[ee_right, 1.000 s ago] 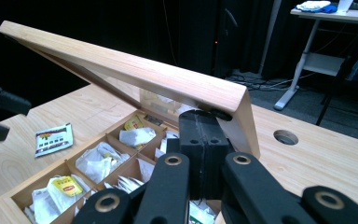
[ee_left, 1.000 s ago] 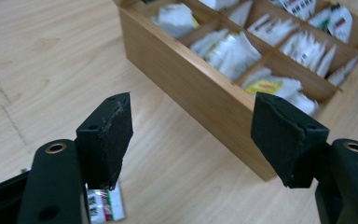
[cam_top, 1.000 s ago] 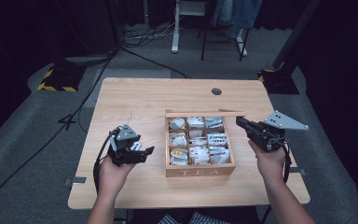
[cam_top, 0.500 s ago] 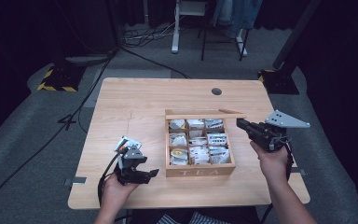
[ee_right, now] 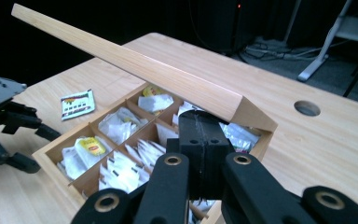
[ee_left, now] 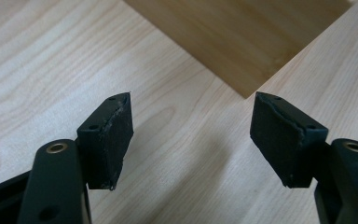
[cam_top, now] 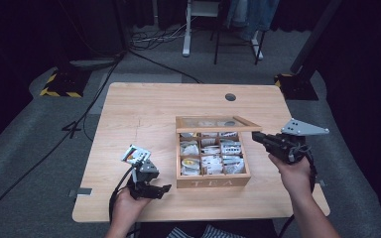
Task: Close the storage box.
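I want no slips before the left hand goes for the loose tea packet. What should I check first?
1. Lid raised off the tea box: ok.
2. Right gripper shut, tip at the lid's edge: ok; whether it bears the lid: cannot tell.
3. Left gripper open, nothing between the jaws: ok.
4. Tea packet lying flat on the table, apart from the box: ok.
5. Left gripper lined up on the packet: not ok; it faces the box's corner.

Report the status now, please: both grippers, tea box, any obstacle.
Left gripper open, empty. Right gripper shut under lid, propping it. Tea box open. Loose tea bag on table.
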